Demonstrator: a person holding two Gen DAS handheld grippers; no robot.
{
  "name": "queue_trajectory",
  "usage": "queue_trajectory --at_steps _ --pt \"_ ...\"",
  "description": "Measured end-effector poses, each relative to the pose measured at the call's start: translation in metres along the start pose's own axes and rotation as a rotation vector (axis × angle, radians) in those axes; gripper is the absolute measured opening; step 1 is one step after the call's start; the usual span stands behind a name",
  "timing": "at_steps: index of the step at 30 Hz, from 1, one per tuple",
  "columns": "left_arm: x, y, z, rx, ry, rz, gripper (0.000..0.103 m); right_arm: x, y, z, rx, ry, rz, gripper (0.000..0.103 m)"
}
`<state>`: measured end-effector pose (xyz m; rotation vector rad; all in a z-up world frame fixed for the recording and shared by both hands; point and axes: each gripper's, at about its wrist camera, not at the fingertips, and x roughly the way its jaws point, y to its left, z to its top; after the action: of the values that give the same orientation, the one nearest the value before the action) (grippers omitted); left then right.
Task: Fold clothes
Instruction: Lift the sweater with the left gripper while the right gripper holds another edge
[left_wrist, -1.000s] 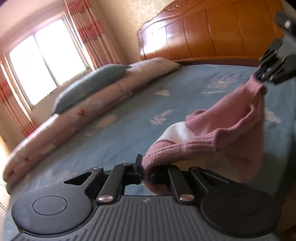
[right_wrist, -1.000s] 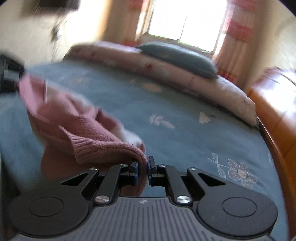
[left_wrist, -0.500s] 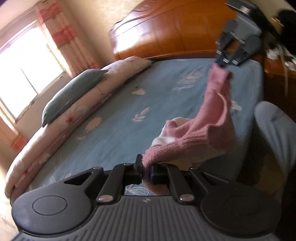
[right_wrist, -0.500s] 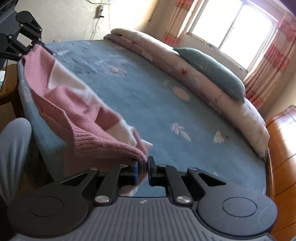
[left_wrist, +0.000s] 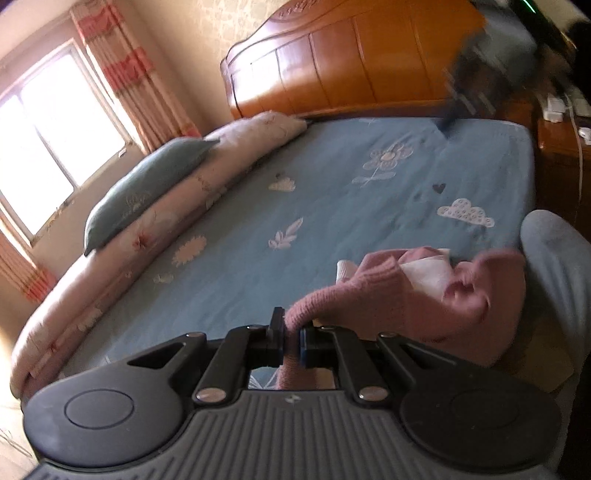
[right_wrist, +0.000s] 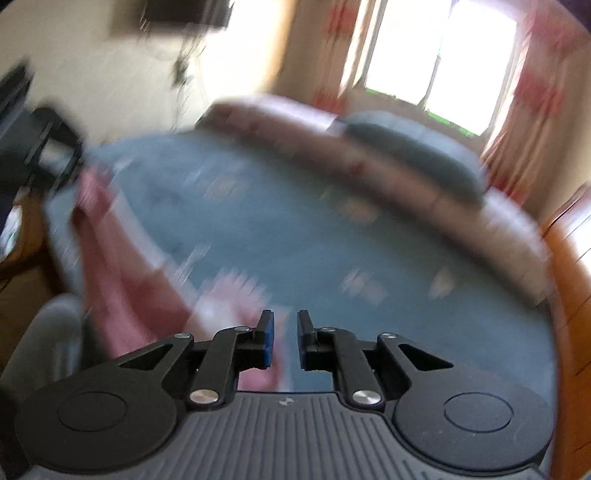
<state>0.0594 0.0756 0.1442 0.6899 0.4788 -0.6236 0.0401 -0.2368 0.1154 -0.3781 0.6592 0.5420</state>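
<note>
Against the far side of the bed (left_wrist: 332, 192), a rolled floral quilt (left_wrist: 177, 210) carries a grey-blue pillow (left_wrist: 147, 184). At the bed's near edge the left gripper (left_wrist: 291, 341) is clenched on the ribbed hem of the pink sweater (left_wrist: 424, 295) — the rest lies bunched on the blue sheet just beyond. The right gripper (right_wrist: 284, 341), in a blurred view, stands parted and empty — the sweater trails off its left side.

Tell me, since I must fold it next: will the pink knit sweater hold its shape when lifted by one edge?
Probably not: held by the left gripper at one ribbed edge, the pink sweater sags and bunches on the blue bedsheet. Its thick knit looks unlikely to slip from the pads.
</note>
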Motion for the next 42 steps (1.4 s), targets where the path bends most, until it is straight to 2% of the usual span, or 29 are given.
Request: queue_trajectory --at_steps 4,6,8,10,13,15,17,18,24,31,34,42 --pt "0.011 0.006 0.002 -0.023 0.018 0.012 0.005 0.059 0.043 -0.050 -0.101 0.182 0.125 0.031" --pt "0.017 0.008 0.002 -0.035 0.026 0.018 0.005 0.078 0.066 -0.069 -0.152 0.231 0.191 0.040" --pt "0.023 0.011 0.003 -0.047 0.035 0.024 0.005 0.089 0.073 -0.077 -0.143 0.238 0.260 0.065" --pt "0.024 0.012 0.003 -0.052 0.040 0.031 0.006 0.098 0.081 -0.085 -0.136 0.249 0.303 0.069" --pt "0.025 0.015 0.002 -0.064 0.044 0.038 0.006 0.116 0.076 -0.091 -0.095 0.270 0.326 0.068" --pt "0.026 0.017 0.001 -0.069 0.048 0.044 0.006 0.124 0.070 -0.094 -0.039 0.272 0.387 0.063" --pt "0.028 0.019 0.001 -0.067 0.056 0.053 0.006 0.125 0.069 -0.095 -0.009 0.264 0.407 0.010" --pt "0.030 0.020 0.000 -0.066 0.061 0.061 0.006 0.126 0.067 -0.094 0.002 0.260 0.409 0.010" --pt "0.045 0.032 -0.004 -0.096 0.076 0.084 0.006 0.109 0.028 -0.061 -0.019 0.177 0.194 0.010" --pt "0.094 0.048 -0.009 -0.116 0.104 0.072 0.006 0.103 -0.032 -0.022 -0.051 0.105 -0.090 0.010" --pt "0.123 0.055 -0.011 -0.125 0.126 0.069 0.006 0.117 -0.057 -0.013 -0.031 0.098 -0.166 0.010" --pt "0.213 0.085 -0.010 -0.166 0.172 0.109 0.006 0.180 -0.108 0.011 0.031 0.091 -0.268 0.010"
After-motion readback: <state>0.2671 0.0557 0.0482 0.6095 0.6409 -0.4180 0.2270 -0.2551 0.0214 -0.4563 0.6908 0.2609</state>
